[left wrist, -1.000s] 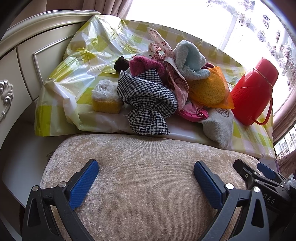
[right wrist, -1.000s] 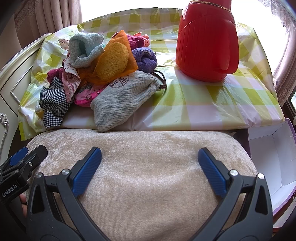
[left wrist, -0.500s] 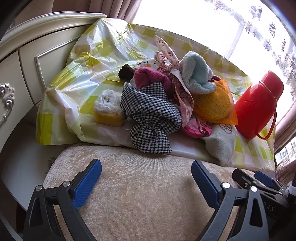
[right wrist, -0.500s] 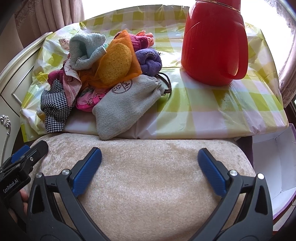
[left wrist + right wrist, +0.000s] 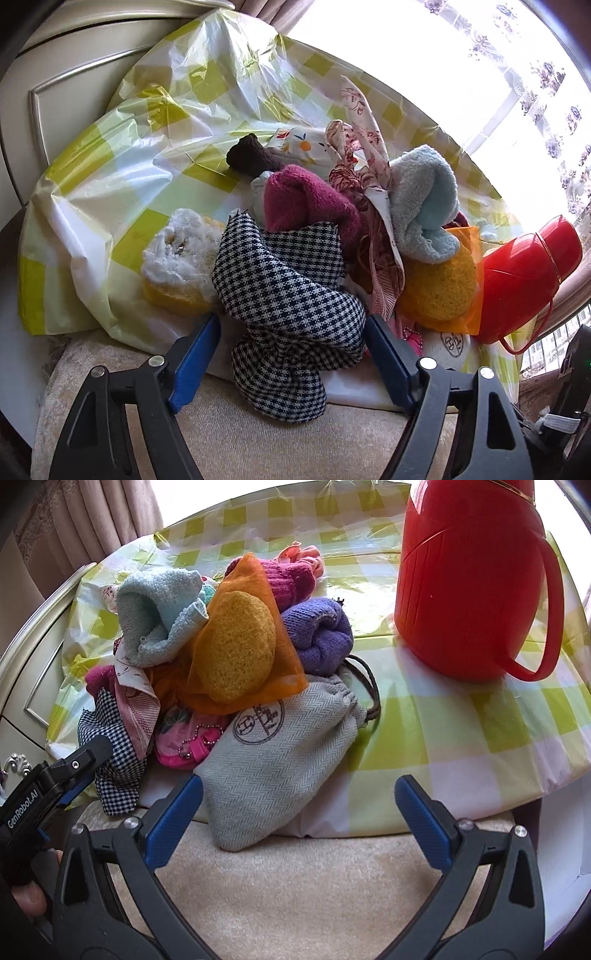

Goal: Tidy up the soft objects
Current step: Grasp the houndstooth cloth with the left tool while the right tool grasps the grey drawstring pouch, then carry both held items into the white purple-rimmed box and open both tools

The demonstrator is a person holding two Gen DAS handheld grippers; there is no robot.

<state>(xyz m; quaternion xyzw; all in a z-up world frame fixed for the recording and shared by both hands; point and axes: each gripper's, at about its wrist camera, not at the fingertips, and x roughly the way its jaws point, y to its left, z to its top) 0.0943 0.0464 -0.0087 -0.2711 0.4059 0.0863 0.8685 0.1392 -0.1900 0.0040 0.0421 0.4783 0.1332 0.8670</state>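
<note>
The left gripper (image 5: 291, 354) was wide open, with the checked cloth (image 5: 288, 295) right between its blue fingers, hanging over the table edge toward it. The right gripper (image 5: 295, 812) was wide open too, holding nothing, and the grey bag (image 5: 273, 764) lay just past its left finger. The left one looked closer to grabbing.

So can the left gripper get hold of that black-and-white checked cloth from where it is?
Probably yes. The left gripper is open, and the checked cloth already bulges between its blue fingers at the near edge of the pile, nothing in front. Closing may also snag the sponge beside it.
</note>
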